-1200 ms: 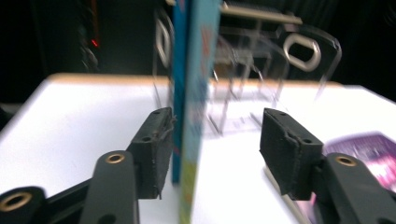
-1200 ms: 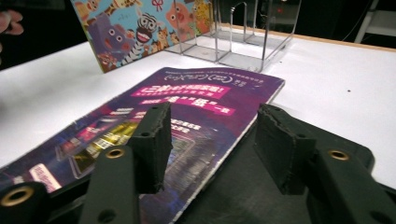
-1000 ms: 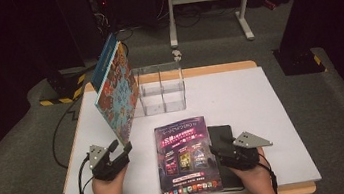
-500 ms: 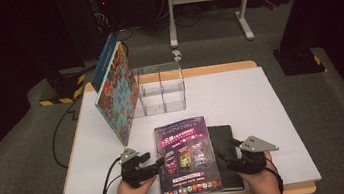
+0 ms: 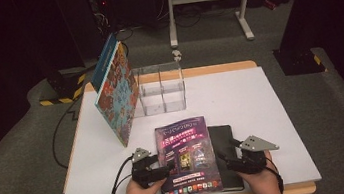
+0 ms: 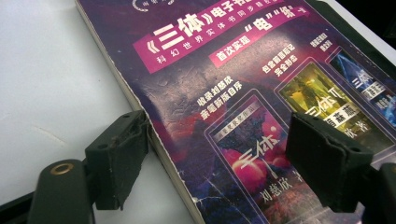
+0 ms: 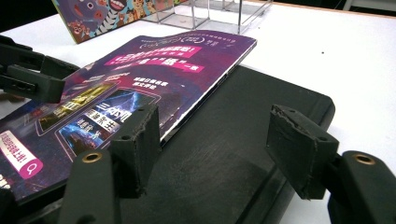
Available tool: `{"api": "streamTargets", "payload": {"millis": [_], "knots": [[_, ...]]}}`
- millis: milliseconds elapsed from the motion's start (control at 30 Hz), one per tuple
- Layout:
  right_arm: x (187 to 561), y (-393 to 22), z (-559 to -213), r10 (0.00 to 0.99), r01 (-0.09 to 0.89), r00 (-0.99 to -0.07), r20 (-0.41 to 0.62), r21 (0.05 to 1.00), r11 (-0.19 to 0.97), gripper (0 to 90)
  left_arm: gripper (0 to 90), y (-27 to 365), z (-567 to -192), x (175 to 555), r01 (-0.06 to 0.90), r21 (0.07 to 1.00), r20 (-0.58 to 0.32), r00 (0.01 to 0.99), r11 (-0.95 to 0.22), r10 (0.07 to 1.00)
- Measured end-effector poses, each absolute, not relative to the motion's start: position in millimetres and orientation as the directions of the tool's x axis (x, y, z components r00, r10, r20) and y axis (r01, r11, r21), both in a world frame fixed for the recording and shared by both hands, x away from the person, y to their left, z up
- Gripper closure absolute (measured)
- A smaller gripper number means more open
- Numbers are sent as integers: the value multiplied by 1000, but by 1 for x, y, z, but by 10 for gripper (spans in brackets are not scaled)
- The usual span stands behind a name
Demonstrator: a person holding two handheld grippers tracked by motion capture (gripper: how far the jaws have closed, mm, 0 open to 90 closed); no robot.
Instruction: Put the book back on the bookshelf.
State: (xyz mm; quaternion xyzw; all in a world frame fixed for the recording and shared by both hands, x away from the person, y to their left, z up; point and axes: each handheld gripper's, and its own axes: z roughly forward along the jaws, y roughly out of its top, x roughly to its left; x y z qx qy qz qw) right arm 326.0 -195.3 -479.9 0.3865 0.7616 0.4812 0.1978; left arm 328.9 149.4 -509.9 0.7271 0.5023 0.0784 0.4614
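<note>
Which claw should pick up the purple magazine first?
Probably the left claw: it straddles the purple magazine edge, jaws just opened. The right claw straddles the black book beneath.

Glossy, creased paper cover on the purple magazine (image 6: 243, 93); matt black book (image 7: 233, 154); clear plastic organizer (image 5: 161, 89).

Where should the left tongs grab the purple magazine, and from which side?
Grip the purple magazine at its left long edge, coming in level from the left. That edge overhangs onto bare table, free of the black book underneath. The left tongs already straddle it, jaws just opened, one below the edge, one above the cover.
</note>
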Motion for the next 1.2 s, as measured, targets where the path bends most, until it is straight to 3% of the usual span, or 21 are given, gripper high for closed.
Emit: {"api": "streamTargets", "payload": {"millis": [133, 567, 833, 933, 1033, 1200], "knots": [[327, -195, -480, 782, 406, -618, 76, 883, 235, 328, 263, 148, -510, 330, 665, 744, -369, 491, -65, 789], [332, -205, -482, 820, 443, -564, 99, 874, 199, 290, 273, 119, -503, 333, 640, 764, -389, 558, -82, 733], [335, -216, -482, 844, 468, -523, 115, 867, 172, 258, 278, 98, -494, 328, 581, 803, -347, 640, -136, 686], [336, -216, -484, 851, 484, -511, 123, 859, 166, 225, 322, 96, -492, 323, 544, 828, -335, 678, -140, 655], [337, -218, -485, 857, 501, -497, 134, 851, 158, 213, 276, 92, -494, 323, 544, 824, -310, 667, -158, 677], [340, -219, -488, 859, 542, -481, 173, 829, 136, 179, 166, 90, -502, 331, 591, 797, -368, 639, -126, 676]]}}
